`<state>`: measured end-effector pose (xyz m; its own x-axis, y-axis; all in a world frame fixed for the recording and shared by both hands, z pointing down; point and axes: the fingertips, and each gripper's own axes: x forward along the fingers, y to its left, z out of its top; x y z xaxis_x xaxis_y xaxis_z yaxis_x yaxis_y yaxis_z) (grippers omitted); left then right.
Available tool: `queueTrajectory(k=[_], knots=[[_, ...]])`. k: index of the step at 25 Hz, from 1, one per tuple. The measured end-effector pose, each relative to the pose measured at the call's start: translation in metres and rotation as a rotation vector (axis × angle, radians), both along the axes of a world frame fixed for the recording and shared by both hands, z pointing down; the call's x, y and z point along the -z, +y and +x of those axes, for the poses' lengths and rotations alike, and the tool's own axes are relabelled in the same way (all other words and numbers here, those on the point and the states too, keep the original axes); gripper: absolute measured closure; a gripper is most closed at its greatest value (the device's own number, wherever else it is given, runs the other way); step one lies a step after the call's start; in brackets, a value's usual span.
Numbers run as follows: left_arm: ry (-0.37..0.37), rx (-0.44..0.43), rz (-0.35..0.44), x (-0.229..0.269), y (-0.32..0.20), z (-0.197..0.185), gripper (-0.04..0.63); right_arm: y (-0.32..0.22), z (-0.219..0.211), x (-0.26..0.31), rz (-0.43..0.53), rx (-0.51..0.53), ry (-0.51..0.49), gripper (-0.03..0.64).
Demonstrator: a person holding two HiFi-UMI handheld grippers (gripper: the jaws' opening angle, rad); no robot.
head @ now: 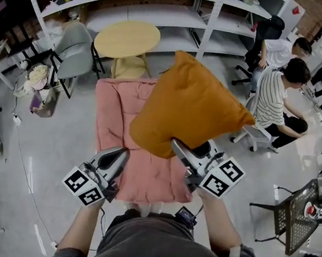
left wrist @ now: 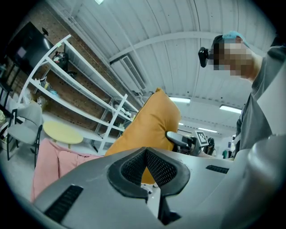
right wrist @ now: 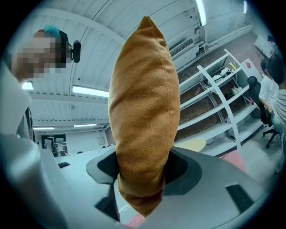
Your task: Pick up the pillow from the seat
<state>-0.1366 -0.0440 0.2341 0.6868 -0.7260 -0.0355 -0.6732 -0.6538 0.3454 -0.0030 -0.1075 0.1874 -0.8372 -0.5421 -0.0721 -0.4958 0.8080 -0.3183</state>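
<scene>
The person is holding the orange pillow point(head: 189, 108) up in the air over the pink padded seat point(head: 116, 111), and the right gripper point(head: 176, 145) is doing all the work. In the right gripper view its jaws are standing well apart with the pillow's lower corner point(right wrist: 143, 103) squeezed between them. The black pads are pressing into the fabric on both sides, and a small tuft of it is poking out below the right gripper point(right wrist: 142, 172). The pillow is standing on end there, its top corner pointing at the ceiling lights.

The left gripper point(head: 121, 155) is hanging beside it over the near part of the seat, touching neither pillow nor cushion. In its own view the left gripper point(left wrist: 146, 166) is showing its pads pressed together at the tips with nothing caught between them (the orange showing through the small gap under them is the pillow point(left wrist: 149, 123) further off). The other gripper point(left wrist: 181, 139) is also showing there at the pillow's edge, and the seat point(left wrist: 49, 163) is lying low at the left.

Beyond the seat a round yellow table point(head: 127, 38) is standing in front of white shelving point(head: 163, 12), with a grey chair point(head: 76, 48) to its left. Two seated people point(head: 278, 96) are working off to the right, and a black mesh chair point(head: 297, 213) is sitting near the right edge.
</scene>
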Motion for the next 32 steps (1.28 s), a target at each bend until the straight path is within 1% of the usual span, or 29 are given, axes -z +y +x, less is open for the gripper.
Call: queueTrajectory(k=[8, 15, 21, 28, 32], knots=[[0.007, -0.001, 0.012, 0.006, 0.001, -0.002, 0.584, 0.006, -0.004, 0.011, 0.013, 0.005, 0.002, 0.354], [0.009, -0.008, 0.009, 0.009, -0.002, -0.004, 0.584, 0.004, -0.003, 0.013, 0.003, -0.004, 0.002, 0.354], [0.013, -0.012, 0.003, 0.005, -0.003, -0.002, 0.584, 0.002, -0.002, 0.010, -0.013, -0.009, -0.003, 0.354], [0.022, -0.006, -0.009, -0.006, -0.004, -0.001, 0.584, 0.004, -0.002, -0.004, -0.020, -0.009, 0.029, 0.354], [0.023, -0.006, -0.016, -0.008, -0.005, 0.000, 0.584, 0.003, -0.001, -0.009, -0.035, -0.010, 0.029, 0.354]])
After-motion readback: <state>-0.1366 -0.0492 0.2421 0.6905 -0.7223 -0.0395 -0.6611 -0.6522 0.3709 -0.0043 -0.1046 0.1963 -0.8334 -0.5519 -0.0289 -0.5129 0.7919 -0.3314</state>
